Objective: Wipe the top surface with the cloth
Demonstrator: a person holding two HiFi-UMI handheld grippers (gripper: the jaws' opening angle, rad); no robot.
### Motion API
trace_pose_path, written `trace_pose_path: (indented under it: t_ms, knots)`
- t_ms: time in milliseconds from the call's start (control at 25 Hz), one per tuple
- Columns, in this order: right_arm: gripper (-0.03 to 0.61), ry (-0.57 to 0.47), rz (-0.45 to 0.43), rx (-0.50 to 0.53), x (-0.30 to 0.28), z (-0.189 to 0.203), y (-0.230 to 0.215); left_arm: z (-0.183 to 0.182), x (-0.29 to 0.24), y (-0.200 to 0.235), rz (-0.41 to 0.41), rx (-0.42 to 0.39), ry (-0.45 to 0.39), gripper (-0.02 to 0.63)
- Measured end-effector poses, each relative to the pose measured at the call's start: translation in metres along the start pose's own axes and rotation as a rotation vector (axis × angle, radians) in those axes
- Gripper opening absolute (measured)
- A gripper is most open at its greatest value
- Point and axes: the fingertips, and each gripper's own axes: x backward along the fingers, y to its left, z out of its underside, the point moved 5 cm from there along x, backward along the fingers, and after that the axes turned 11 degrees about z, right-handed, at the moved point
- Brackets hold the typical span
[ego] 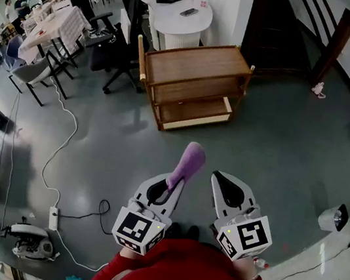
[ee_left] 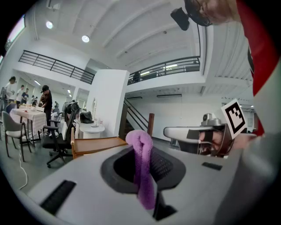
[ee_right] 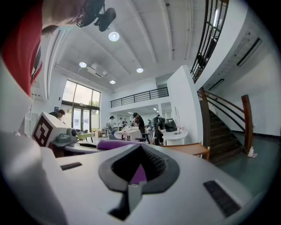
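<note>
Between the clenched jaws of the left gripper (ego: 176,181) a purple cloth (ego: 189,161) was held, its free end standing up and forward past the jaw tips. The right gripper (ego: 223,180), just beside the left, had its jaws pressed together. A small purple patch showed in their recess, and its nature could not be determined. Both grippers were held out over the grey floor (ego: 279,153), near the person's red sleeves (ego: 186,274). The wooden trolley (ego: 194,66), of three shelves, stood well apart from the grippers on the far side of the floor. Its top surface was not in contact with the cloth. A white cable (ego: 61,143) lay on the floor to the left.
</note>
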Motion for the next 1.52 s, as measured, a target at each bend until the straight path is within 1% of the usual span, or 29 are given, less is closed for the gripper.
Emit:
trace_pose_path:
  t_ms: [200,320,480,680,840,920,1080,1160,1240,1360,1520]
  knots:
    - [0.005,-0.046,0.006,-0.004,-0.010,-0.016,-0.008,-0.016,-0.003,0.009,-0.024,-0.048,-0.018,0.048]
    - [0.005,-0.039,0.018,-0.007,-0.010,-0.015,-0.011,-0.016,-0.004,0.009,-0.027,-0.058,-0.012,0.048]
    - [0.005,-0.035,0.021,-0.011,-0.013,-0.009,-0.011,-0.018,-0.004,0.012,-0.002,-0.045,-0.024,0.048]
    - [0.005,-0.030,0.037,-0.023,-0.014,0.002,-0.020,-0.006,-0.005,0.024,-0.021,-0.038,-0.012,0.048]
    - [0.005,-0.006,0.047,-0.083,-0.001,0.013,-0.041,0.001,-0.015,0.023,-0.018,-0.005,-0.033,0.048]
    - [0.005,0.007,0.059,-0.088,0.003,0.016,-0.056,0.001,-0.022,0.027,-0.029,0.009,-0.041,0.048]
    - [0.005,0.032,0.093,-0.102,-0.002,0.020,-0.084,-0.007,-0.037,0.040,-0.058,-0.010,-0.045,0.048]
    - [0.005,0.032,0.102,-0.103,-0.008,0.018,-0.095,-0.014,-0.046,0.046,-0.070,-0.026,-0.053,0.048]
    - [0.005,0.028,0.092,-0.084,-0.017,0.015,-0.102,-0.018,-0.056,0.055,-0.084,-0.037,-0.053,0.048]
    - [0.005,0.040,0.074,-0.076,-0.036,0.016,-0.112,-0.015,-0.070,0.073,-0.108,-0.034,-0.029,0.048]
    - [0.005,0.031,0.067,-0.074,-0.089,0.009,-0.126,-0.016,-0.097,0.116,-0.128,-0.017,-0.018,0.048]
